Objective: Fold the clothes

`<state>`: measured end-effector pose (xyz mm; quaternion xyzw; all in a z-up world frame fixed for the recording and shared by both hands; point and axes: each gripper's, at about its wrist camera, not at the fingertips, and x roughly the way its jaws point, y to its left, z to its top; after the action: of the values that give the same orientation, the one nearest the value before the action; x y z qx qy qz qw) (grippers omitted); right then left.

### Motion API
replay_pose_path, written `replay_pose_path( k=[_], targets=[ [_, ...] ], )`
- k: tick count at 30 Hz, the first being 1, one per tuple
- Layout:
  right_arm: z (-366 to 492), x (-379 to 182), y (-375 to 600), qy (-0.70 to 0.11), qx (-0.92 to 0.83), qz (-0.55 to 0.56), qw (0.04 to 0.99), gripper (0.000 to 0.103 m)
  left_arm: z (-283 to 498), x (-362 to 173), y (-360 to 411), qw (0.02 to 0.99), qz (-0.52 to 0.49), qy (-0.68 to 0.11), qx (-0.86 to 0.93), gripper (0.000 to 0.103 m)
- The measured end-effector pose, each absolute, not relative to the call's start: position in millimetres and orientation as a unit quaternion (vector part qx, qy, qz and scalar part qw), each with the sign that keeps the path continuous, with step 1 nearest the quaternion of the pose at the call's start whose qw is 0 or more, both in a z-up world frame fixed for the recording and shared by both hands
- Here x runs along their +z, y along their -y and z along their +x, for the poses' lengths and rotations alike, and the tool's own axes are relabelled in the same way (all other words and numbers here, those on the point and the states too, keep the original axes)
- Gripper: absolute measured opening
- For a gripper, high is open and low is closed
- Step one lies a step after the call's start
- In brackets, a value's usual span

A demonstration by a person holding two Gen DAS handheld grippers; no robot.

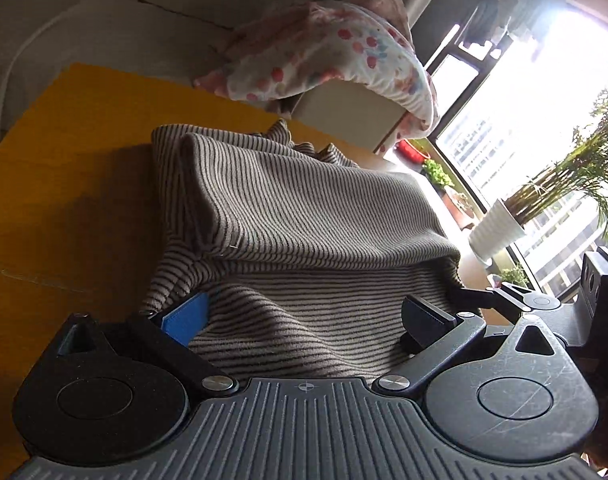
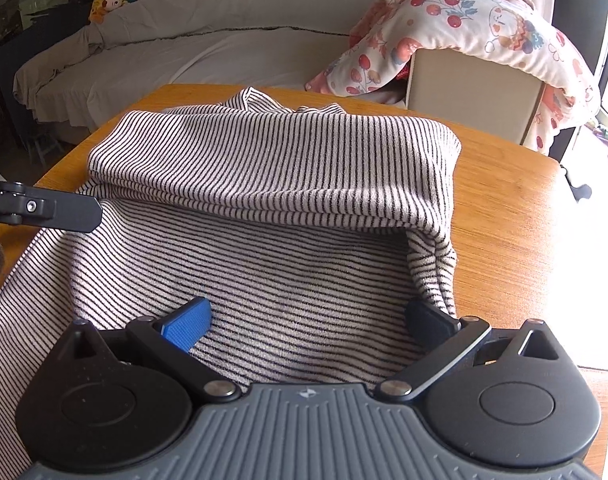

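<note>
black-and-cream striped garment (image 2: pixel 272 168) – orange-brown table (image 2: pixel 504 216) – cherry-print quilt (image 2: pixel 464 12).

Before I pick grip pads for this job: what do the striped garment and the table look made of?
Striped garment: soft knit, likely cotton jersey; fine ribbed stripes, fuzzy matte surface, limp rounded folds. Table: wood or wood veneer, by its orange-brown grain lines; smooth, lightly glossy where window light hits.

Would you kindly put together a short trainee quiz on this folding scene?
1. True or false: both grippers, left gripper and right gripper, are open.
2. The striped garment lies on: A) sofa B) wooden table C) floor.
3. Fill in: a ___ quilt drapes the box behind the table.

Key: 1 true; 2 B; 3 floral.
</note>
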<state>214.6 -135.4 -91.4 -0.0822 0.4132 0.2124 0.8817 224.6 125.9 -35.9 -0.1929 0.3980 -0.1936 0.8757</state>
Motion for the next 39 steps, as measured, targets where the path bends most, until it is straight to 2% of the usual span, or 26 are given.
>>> replay_pose_path(
  k=[3, 5, 7, 9, 10, 11, 12, 13, 14, 17, 20, 25, 26, 27, 29, 30, 33, 35, 39],
  targets=[
    [222, -84, 150, -0.439, 0.257, -0.056, 0.859, 0.103, 227, -19, -135, 0.859, -0.209, -0.410, -0.226, 0.100],
    [223, -70, 184, -0.424, 0.291, 0.051, 0.856, 0.103, 221, 5, -144, 0.873, -0.196, -0.375, -0.241, 0.099],
    [224, -51, 217, -0.356, 0.283, 0.126, 0.881, 0.103, 224, 26, -154, 0.888, -0.183, -0.347, -0.239, 0.099],
    [242, -35, 231, -0.329, 0.254, 0.124, 0.901, 0.103, 248, 25, -163, 0.880, -0.194, -0.372, -0.221, 0.097],
    [251, -28, 238, -0.316, 0.240, 0.122, 0.910, 0.101, 262, 20, -167, 0.874, -0.200, -0.390, -0.209, 0.094],
    [264, -26, 241, -0.318, 0.225, 0.117, 0.914, 0.090, 276, 15, -170, 0.867, -0.206, -0.408, -0.196, 0.082],
    [278, -28, 242, -0.333, 0.216, 0.119, 0.910, 0.084, 290, 10, -173, 0.860, -0.212, -0.426, -0.184, 0.075],
    [292, -30, 243, -0.349, 0.207, 0.121, 0.906, 0.075, 304, 5, -176, 0.852, -0.217, -0.444, -0.172, 0.075],
    [303, -36, 242, -0.368, 0.213, 0.127, 0.896, 0.074, 311, -2, -177, 0.847, -0.220, -0.455, -0.164, 0.076],
    [331, -55, 237, -0.417, 0.231, 0.134, 0.869, 0.075, 326, -21, -180, 0.833, -0.229, -0.482, -0.147, 0.083],
    [351, -77, 226, -0.448, 0.243, 0.122, 0.852, 0.082, 334, -29, -181, 0.827, -0.249, -0.478, -0.160, 0.090],
    [384, -94, 205, -0.453, 0.286, 0.140, 0.833, 0.079, 360, -30, -161, 0.838, -0.231, -0.461, -0.179, 0.090],
    [390, -94, 198, -0.454, 0.297, 0.147, 0.827, 0.072, 364, -30, -155, 0.844, -0.216, -0.455, -0.184, 0.085],
    [395, -95, 191, -0.454, 0.310, 0.147, 0.822, 0.067, 368, -31, -149, 0.849, -0.202, -0.452, -0.186, 0.067],
    [400, -94, 175, -0.451, 0.320, 0.128, 0.824, 0.047, 372, -33, -142, 0.856, -0.180, -0.446, -0.190, 0.046],
    [400, -91, 171, -0.449, 0.319, 0.114, 0.827, 0.043, 373, -33, -139, 0.858, -0.173, -0.444, -0.192, 0.040],
    [393, -82, 167, -0.440, 0.319, 0.086, 0.835, 0.034, 368, -23, -141, 0.862, -0.157, -0.432, -0.212, 0.031],
    [377, -61, 172, -0.422, 0.325, 0.069, 0.844, 0.027, 358, -5, -142, 0.868, -0.141, -0.416, -0.229, 0.028],
    [331, -11, 180, -0.380, 0.352, 0.034, 0.854, 0.025, 314, 49, -136, 0.888, -0.070, -0.367, -0.267, 0.028]
  ],
)
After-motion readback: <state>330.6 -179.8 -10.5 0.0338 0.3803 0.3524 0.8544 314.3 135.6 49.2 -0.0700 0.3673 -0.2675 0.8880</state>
